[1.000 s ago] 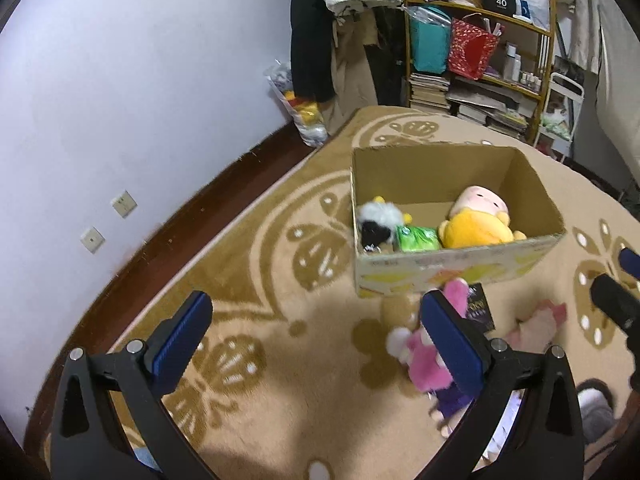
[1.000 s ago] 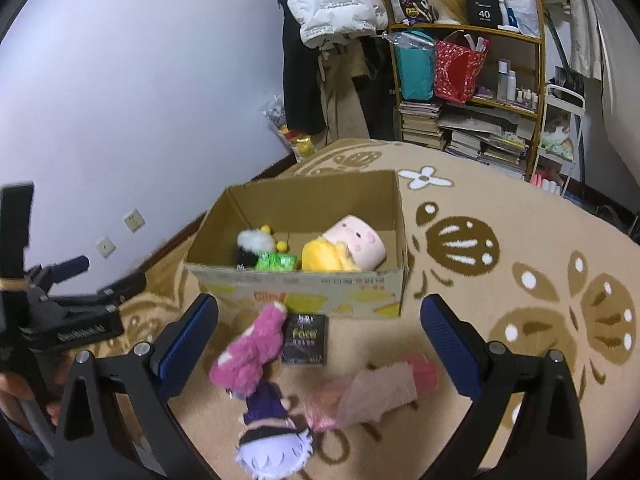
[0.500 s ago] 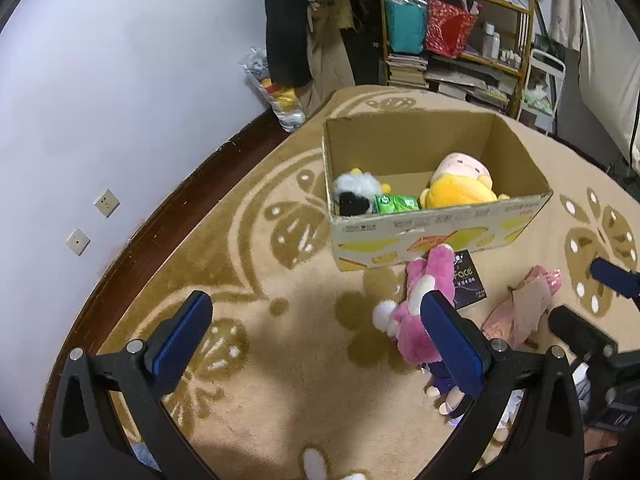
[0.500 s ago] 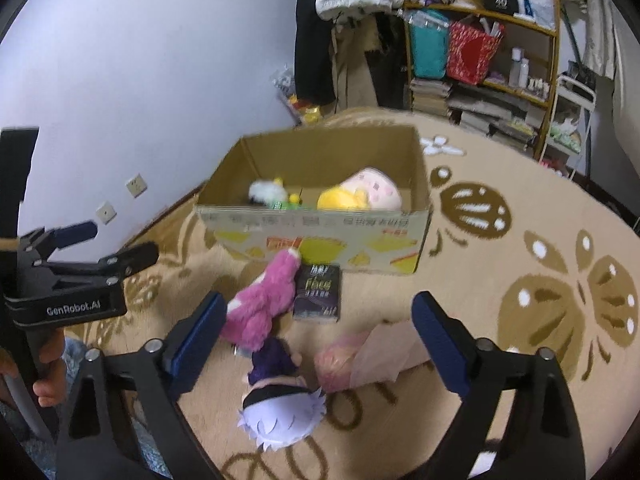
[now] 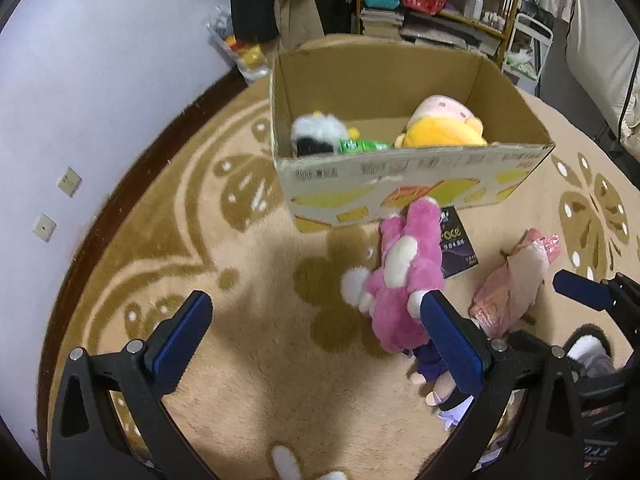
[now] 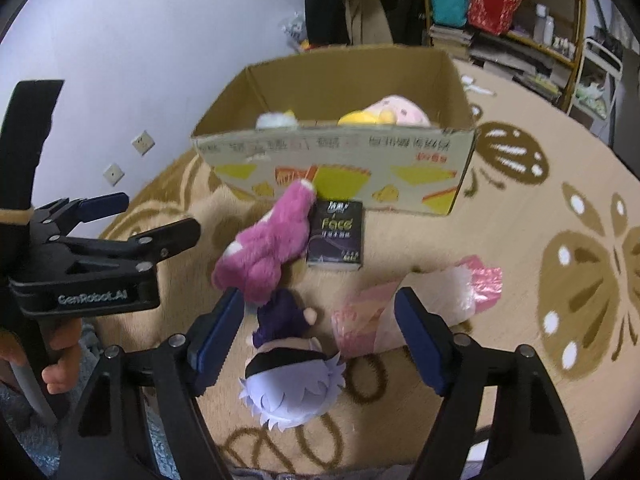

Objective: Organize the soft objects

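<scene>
right gripper (image 6: 320, 328) pointing down over the rug (image 6: 520, 240), jaws have just been closing, still spread; the purple doll (image 6: 294, 364) lies between the pads, white-haired head toward the camera, pads not touching it. pink plush (image 6: 268, 248) lies just beyond the doll, touching it, its far end against the front wall of the box (image 6: 340, 160). dark face pack (image 6: 336, 232) flat on the rug just beside the pink plush, near the box front. pink wrapped bundle (image 6: 420, 308) on the rug right of the doll, partly behind the right finger.

left gripper (image 5: 312, 336) fingers spread wide over bare rug, nothing between them. pink plush (image 5: 400, 280) sits at its right finger, partly hidden behind it; can't tell if they touch.

box is open-topped, already holds a yellow plush (image 5: 440, 128), a black-and-white plush (image 5: 316, 136) and a green pack (image 5: 362, 146) along the near wall.

a hand (image 6: 60, 344) grips the left gripper's handle in the right view.
</scene>
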Available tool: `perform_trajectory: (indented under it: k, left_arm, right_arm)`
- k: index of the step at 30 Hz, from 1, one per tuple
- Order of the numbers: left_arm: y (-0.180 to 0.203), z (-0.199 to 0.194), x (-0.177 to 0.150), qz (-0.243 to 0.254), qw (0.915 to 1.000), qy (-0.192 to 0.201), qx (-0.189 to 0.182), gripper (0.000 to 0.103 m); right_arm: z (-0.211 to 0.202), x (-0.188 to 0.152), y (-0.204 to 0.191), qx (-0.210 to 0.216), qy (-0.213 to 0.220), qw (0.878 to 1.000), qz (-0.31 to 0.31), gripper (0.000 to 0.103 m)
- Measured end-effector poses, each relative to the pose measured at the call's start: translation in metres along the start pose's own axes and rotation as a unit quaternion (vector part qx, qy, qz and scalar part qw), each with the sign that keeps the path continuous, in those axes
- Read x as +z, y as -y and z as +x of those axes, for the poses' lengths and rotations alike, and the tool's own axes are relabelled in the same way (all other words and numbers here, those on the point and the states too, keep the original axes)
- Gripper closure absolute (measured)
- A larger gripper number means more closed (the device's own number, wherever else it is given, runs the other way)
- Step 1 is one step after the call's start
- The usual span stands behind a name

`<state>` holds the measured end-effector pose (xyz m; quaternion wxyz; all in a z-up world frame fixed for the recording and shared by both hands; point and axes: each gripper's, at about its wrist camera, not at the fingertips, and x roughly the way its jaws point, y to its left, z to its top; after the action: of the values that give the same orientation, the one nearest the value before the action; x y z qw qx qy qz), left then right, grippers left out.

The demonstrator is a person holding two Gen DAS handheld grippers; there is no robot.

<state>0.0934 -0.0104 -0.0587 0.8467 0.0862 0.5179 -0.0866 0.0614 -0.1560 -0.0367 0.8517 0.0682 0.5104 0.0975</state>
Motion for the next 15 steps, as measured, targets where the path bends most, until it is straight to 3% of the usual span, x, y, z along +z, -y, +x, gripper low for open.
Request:
perform_trajectory:
  k: [15]
  left_arm:
    - [0.022,0.029,0.007,0.036,0.9985,-0.028,-0.031,0.0]
  right_arm:
    - [0.041,-0.008,-0.001,0.027,-0.074,0.997,0.01,0.021]
